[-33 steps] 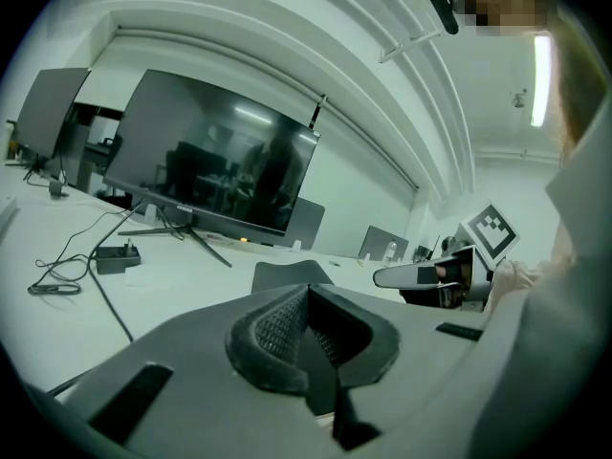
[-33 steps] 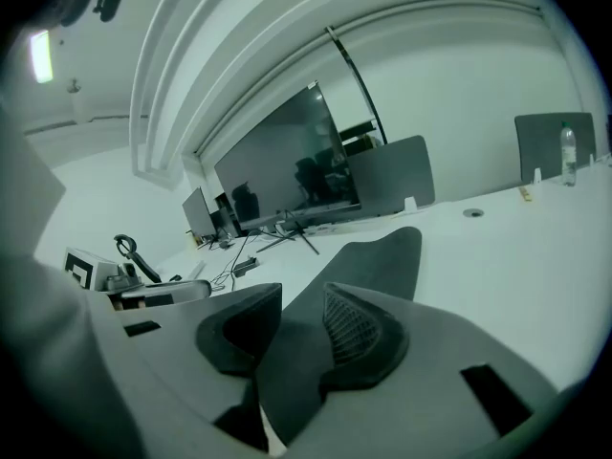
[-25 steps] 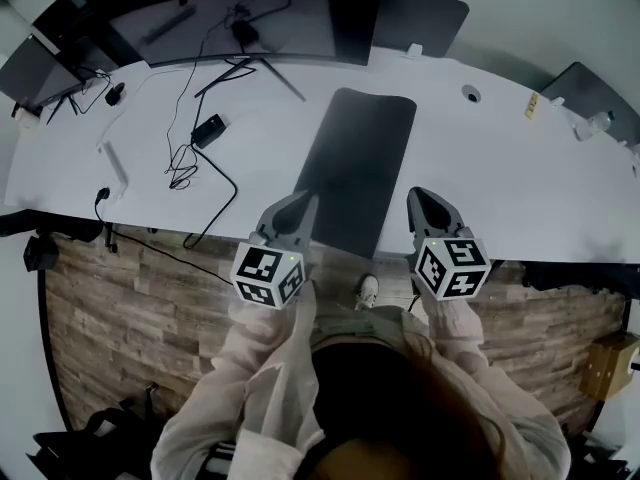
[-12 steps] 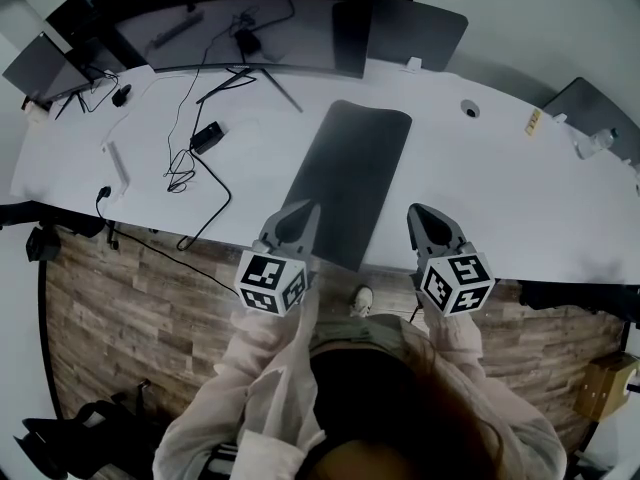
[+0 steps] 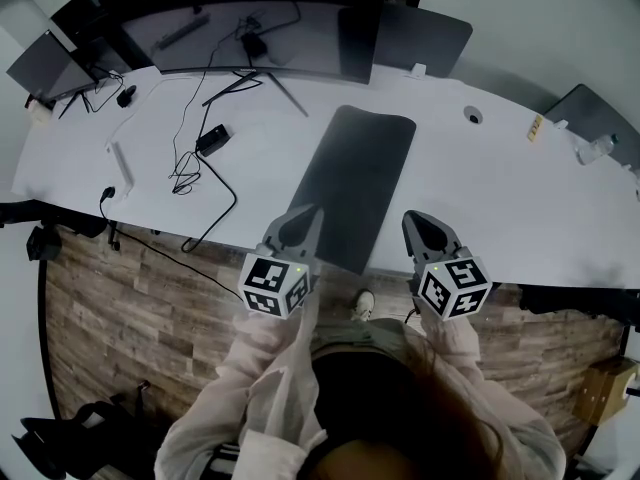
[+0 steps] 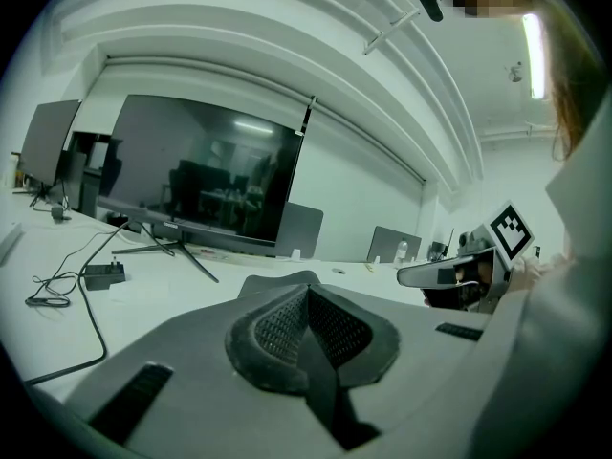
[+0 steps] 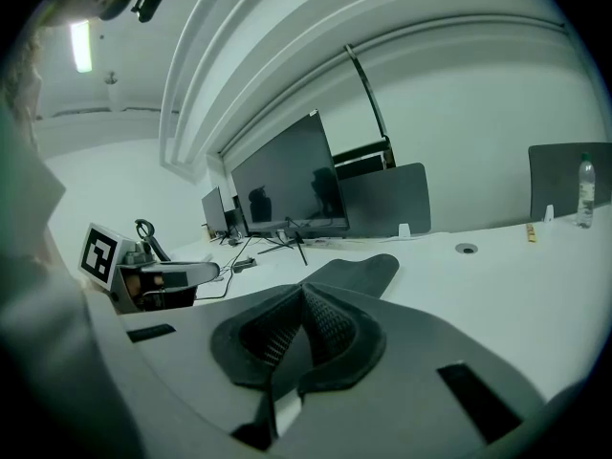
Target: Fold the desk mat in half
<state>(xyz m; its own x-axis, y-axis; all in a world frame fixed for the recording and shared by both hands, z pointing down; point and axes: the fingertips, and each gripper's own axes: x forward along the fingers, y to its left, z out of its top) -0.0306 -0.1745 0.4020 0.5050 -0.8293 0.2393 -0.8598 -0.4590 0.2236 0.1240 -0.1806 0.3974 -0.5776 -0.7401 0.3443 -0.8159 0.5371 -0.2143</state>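
A dark grey desk mat [image 5: 355,173] lies flat on the white desk [image 5: 520,208], running from the front edge toward the monitor. My left gripper [image 5: 306,213] hovers at the mat's near left corner, shut and holding nothing. My right gripper [image 5: 411,220] is shut and empty too, just right of the mat's near right corner. The left gripper view has its closed jaws [image 6: 308,296] in front of the mat [image 6: 277,279] and the other gripper [image 6: 459,273] at right. Past the closed jaws [image 7: 304,300] in the right gripper view the mat [image 7: 371,270] stretches away.
A wide monitor [image 5: 250,33] on a stand sits at the back of the desk. Black cables and a power adapter [image 5: 211,139] lie left of the mat. A cable hole [image 5: 473,116] and a bottle [image 7: 585,189] are to the right. Wooden floor [image 5: 130,308] shows below the desk edge.
Both grippers stay shut by the front edge, shifting only slightly. The mat has not moved.
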